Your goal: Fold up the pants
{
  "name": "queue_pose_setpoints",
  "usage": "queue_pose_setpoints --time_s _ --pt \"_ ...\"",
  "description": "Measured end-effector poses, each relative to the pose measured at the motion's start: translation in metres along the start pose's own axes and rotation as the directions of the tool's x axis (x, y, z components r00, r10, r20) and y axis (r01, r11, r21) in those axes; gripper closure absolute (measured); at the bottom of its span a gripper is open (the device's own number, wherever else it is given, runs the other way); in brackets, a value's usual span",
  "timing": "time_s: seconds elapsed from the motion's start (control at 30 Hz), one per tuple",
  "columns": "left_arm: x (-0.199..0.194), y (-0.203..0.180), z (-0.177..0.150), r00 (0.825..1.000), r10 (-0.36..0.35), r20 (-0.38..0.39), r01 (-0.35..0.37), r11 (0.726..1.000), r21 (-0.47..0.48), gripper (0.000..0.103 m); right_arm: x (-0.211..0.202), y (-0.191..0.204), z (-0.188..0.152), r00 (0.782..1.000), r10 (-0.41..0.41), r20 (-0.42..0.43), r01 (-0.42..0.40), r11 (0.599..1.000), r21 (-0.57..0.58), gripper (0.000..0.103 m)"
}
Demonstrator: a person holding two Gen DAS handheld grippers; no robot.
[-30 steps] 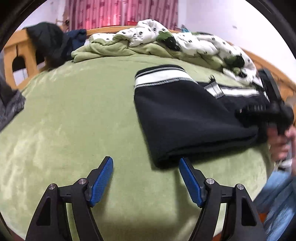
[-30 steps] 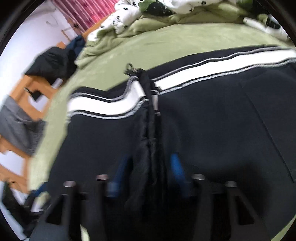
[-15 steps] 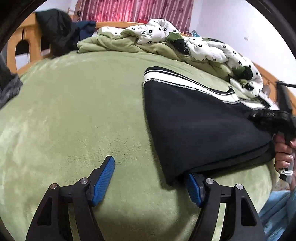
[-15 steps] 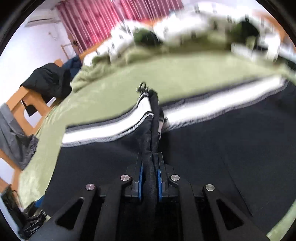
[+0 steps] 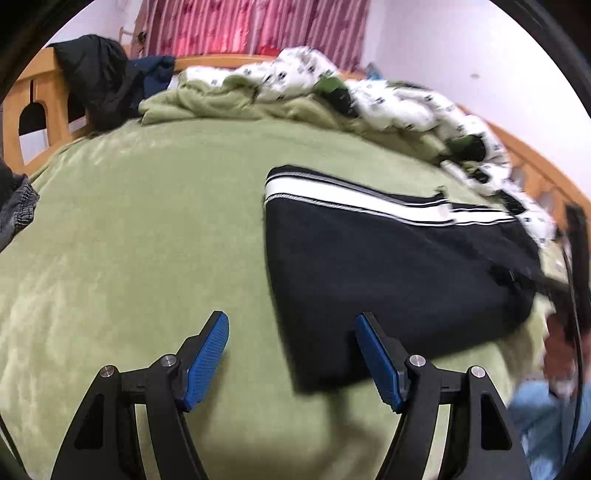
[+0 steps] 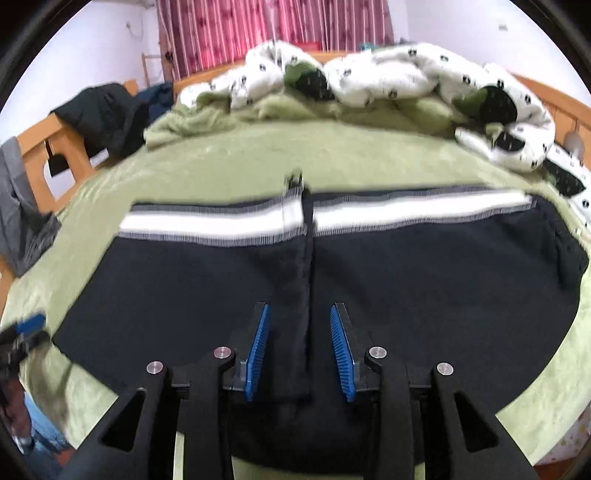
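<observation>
The black pants (image 6: 369, 277) lie folded on the green blanket (image 5: 147, 229), white-striped waistband (image 6: 406, 210) toward twelve o'clock in the right wrist view; the right gripper (image 6: 300, 347) hangs over their centre seam, jaws opening, narrow, the seam between the pads but untouched; the left gripper (image 5: 291, 354) stands wide and empty, the pants' corner at its two o'clock, beside the right finger.

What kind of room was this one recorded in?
Most likely a bedroom: a green-covered bed with a wooden frame, a rumpled patterned duvet, and pink curtains behind.
</observation>
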State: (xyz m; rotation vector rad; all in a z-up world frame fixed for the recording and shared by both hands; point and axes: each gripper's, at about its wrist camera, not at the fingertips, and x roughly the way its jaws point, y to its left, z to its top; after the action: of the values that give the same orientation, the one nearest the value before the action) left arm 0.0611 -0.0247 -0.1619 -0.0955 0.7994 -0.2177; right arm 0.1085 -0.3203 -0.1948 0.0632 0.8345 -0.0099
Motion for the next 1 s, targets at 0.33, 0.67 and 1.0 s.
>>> queue_pose_setpoints --time_s 0.33,0.67,1.0 --pt "0.033 -0.003 -0.014 0.993 -0.055 -0.105 0.048 0.996 -0.07 0.032 0.01 -0.004 -0.008 1.0 -0.005 -0.026 0.007 0.998 0.056 0.066" --pt "0.03 -0.013 -0.015 0.989 -0.016 -0.147 0.006 0.998 -0.07 0.032 -0.005 -0.007 -0.018 1.0 0.015 -0.004 -0.015 0.999 0.029 0.061" --pt "0.022 -0.013 -0.017 0.986 -0.012 -0.168 -0.006 0.995 -0.103 0.032 -0.019 0.002 -0.029 0.999 -0.048 0.002 0.048 0.999 0.015 0.061"
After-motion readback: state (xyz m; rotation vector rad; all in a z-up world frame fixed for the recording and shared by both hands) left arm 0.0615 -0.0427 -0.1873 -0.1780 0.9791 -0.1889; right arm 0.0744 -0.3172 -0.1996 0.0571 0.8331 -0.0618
